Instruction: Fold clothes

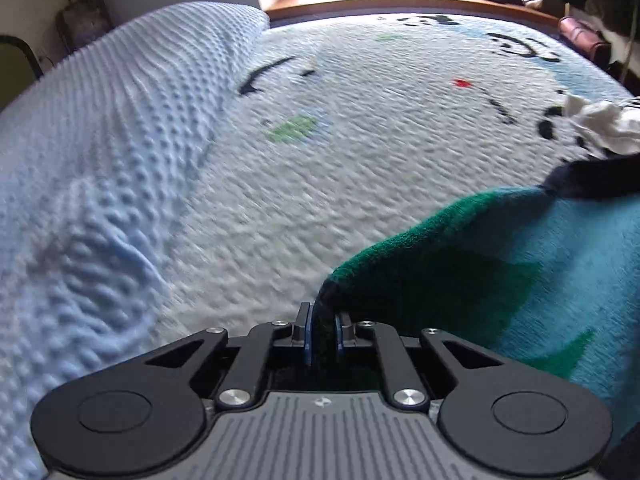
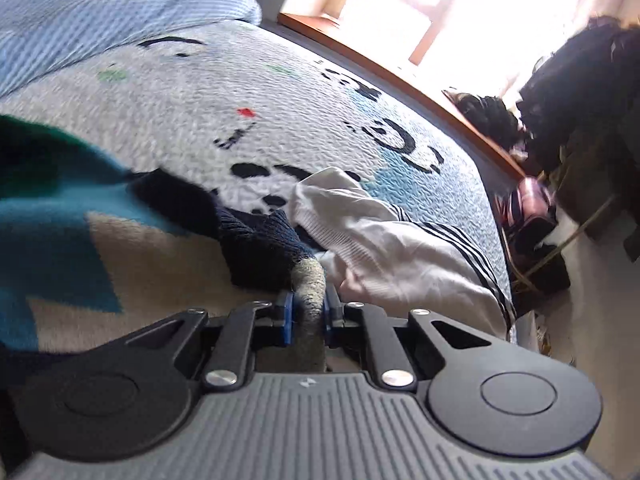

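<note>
A knit sweater [image 1: 500, 264] in green, turquoise, cream and navy lies on the bed and stretches between both grippers. My left gripper [image 1: 325, 330] is shut on its dark green edge, lifted a little above the bed. In the right wrist view the sweater [image 2: 132, 264] shows its cream and turquoise panels with a navy ribbed cuff [image 2: 260, 248]. My right gripper [image 2: 307, 312] is shut on a grey-cream fold of the sweater beside that cuff.
A white garment with black stripes [image 2: 400, 248] lies crumpled right of the sweater, also in the left view [image 1: 604, 124]. A pale blue textured pillow [image 1: 104, 128] lies left. The patterned bedspread [image 1: 340, 152] reaches a wooden sill [image 1: 400, 4]. Dark clutter [image 2: 560, 120] stands beyond the bed.
</note>
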Motion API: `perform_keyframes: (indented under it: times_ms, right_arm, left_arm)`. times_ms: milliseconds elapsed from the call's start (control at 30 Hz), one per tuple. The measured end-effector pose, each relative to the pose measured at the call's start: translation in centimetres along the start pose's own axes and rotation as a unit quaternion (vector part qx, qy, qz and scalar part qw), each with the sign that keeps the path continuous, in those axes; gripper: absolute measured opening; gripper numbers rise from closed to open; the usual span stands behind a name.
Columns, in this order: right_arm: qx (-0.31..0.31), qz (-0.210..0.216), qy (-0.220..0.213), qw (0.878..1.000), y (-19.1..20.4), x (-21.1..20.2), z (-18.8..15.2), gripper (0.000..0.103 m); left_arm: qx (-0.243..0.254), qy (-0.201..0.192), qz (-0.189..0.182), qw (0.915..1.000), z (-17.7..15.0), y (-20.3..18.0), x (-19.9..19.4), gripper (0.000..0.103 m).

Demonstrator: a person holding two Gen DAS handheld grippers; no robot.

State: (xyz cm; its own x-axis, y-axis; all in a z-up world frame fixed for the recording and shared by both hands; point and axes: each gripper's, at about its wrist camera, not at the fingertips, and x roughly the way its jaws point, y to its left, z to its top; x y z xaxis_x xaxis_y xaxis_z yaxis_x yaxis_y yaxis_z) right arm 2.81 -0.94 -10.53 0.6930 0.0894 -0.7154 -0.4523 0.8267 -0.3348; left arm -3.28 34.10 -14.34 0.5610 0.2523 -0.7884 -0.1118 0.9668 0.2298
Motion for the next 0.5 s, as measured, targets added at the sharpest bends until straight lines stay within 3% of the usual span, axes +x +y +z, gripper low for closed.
perform_keyframes:
  times_ms: [100, 167, 200, 300, 367, 433, 500]
  right_arm:
    - [0.042, 0.012, 0.049, 0.998, -0.9, 3.9, 1.6, 0.017]
    - [0.049, 0.005, 0.074, 0.996, -0.4, 6.0, 1.7, 0.026]
    - [0.055, -0.007, 0.082, 0.995, 0.1, 6.9, 1.5, 0.037]
    - [0.087, -0.022, 0.092, 0.992, 0.5, 7.8, 0.7, 0.043]
    - [0.106, -0.030, 0.106, 0.988, 0.2, 7.9, 0.0, 0.046]
    - [0.124, -0.030, 0.093, 0.987, -0.9, 6.3, -0.7, 0.047]
    - [0.143, -0.011, 0.058, 0.988, -2.4, 2.7, -2.2, 0.052]
  left_arm:
    - [0.008, -0.030, 0.053, 0.9981, 3.2, 0.6, 0.2, 0.011]
    - [0.029, -0.041, 0.089, 0.9948, 5.0, 0.1, 0.7, 0.010]
    - [0.040, -0.043, 0.104, 0.9928, 5.6, -0.3, 0.9, 0.011]
    - [0.074, -0.037, 0.145, 0.9861, 5.5, -1.5, 1.2, 0.019]
    - [0.093, -0.036, 0.171, 0.9803, 5.3, -2.2, 1.4, 0.034]
    - [0.078, -0.053, 0.196, 0.9761, 4.3, -1.4, 0.0, 0.055]
    - [0.043, -0.059, 0.186, 0.9798, 3.0, 0.8, -1.8, 0.067]
